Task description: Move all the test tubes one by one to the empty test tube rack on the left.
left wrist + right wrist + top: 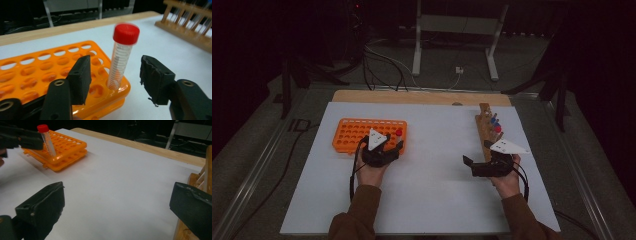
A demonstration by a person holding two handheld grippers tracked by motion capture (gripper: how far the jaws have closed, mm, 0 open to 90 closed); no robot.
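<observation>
A clear tube with a red cap (122,55) stands slightly tilted in the near right corner hole of the orange rack (37,72). My left gripper (115,62) is open, one jaw on each side of the tube, neither pad touching it. From above, the left gripper (382,143) sits at the rack's (357,132) near right corner, by the red cap (398,133). My right gripper (477,152) is open and holds nothing, just in front of the wooden rack (484,127). Its jaws (117,192) stand wide over bare white board, with the orange rack (67,147) and tube (47,140) far off.
The wooden rack holds a few tubes with blue and red caps (496,124). White board (432,190) covers the table, with a wooden strip (422,97) along its far edge. Cables and a metal stand lie beyond on the floor.
</observation>
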